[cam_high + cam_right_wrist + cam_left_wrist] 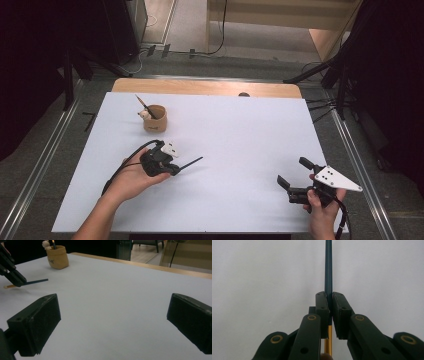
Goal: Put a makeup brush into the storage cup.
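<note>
L gripper (330,305) is clamped mid-shaft on the thin dark-blue pencil with a gold end (328,267), low over the white table (235,145); looks light, stiff, prone to swivel; R gripper (295,177) hangs wide, empty.

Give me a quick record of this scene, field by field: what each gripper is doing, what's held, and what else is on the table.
left gripper: shut on the pencil
pencil: dark blue shaft, gold end behind the jaws
right gripper: open, nothing between the jaws
cup: tan, at the far left of the table, holds another pencil and a small pale figure
table: white top, wooden far edge
</note>
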